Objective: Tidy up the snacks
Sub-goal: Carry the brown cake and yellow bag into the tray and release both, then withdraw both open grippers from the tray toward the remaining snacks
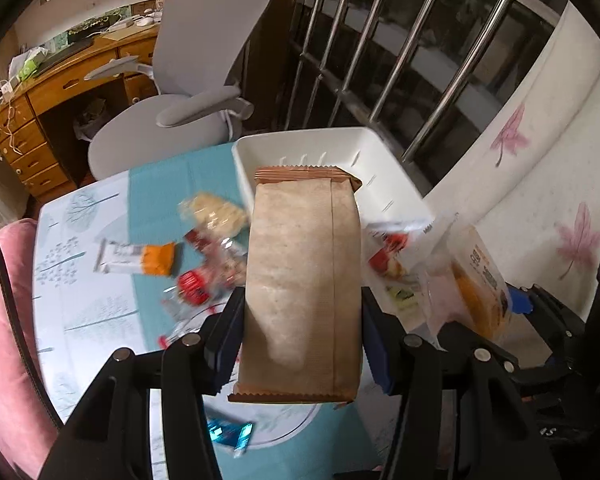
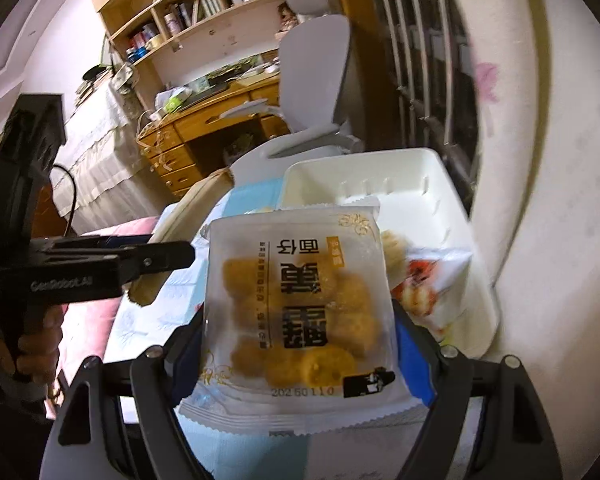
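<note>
My left gripper (image 1: 302, 304) is shut on a brown paper-look snack packet (image 1: 304, 248), held up above the table with its crimped end toward the white tray (image 1: 308, 134). My right gripper (image 2: 298, 316) is shut on a clear packet of golden-yellow pieces (image 2: 300, 280), also lifted in front of the white tray (image 2: 360, 156). On the cloth below lie loose snacks: a pale cracker packet (image 1: 216, 212), an orange-and-white bar (image 1: 140, 258), red packets (image 1: 196, 284), a blue packet (image 1: 228, 434). A red-and-white bag (image 1: 388, 256) lies beside the tray.
The table (image 1: 80, 220) has a white and teal cloth. A grey office chair (image 1: 204, 80) and a wooden desk (image 1: 60, 92) stand behind it. Metal window bars (image 1: 380, 60) rise beyond the tray. A pink cushion (image 1: 4, 320) sits at the left.
</note>
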Demonstrator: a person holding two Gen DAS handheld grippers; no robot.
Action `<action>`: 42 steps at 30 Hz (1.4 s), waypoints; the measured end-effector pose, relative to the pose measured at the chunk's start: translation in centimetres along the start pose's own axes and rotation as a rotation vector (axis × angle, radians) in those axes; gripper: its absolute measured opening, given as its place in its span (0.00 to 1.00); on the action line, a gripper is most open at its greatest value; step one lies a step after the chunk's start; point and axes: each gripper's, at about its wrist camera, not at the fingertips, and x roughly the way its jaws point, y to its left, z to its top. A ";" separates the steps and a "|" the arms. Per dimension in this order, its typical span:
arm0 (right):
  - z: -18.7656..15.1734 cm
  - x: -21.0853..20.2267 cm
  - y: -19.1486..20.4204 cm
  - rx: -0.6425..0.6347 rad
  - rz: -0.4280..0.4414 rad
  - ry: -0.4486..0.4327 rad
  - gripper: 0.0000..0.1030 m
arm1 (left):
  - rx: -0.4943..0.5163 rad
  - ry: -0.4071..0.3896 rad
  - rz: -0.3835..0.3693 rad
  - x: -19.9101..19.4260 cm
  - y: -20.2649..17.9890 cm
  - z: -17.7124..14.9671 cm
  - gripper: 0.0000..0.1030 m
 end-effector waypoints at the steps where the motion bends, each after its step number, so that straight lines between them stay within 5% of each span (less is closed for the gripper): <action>1: 0.3 0.0 -0.6 0.005 -0.007 -0.003 0.79 | -0.005 -0.004 -0.014 0.4 -0.4 0.2 0.51; 11: 1.8 1.7 -7.2 0.148 -0.051 0.023 0.80 | -0.080 0.022 -0.114 4.9 -3.3 1.9 0.53; 15: 1.6 2.9 -8.4 0.201 -0.085 0.074 0.82 | -0.119 0.062 -0.112 6.2 -3.5 1.7 0.80; 26: 0.3 2.9 -8.5 0.257 -0.063 0.093 0.82 | -0.197 0.098 -0.104 5.2 -0.9 -1.0 0.80; 42: -4.8 3.7 -2.6 0.284 -0.075 0.211 0.82 | -0.368 0.160 -0.064 2.1 7.9 -10.6 0.80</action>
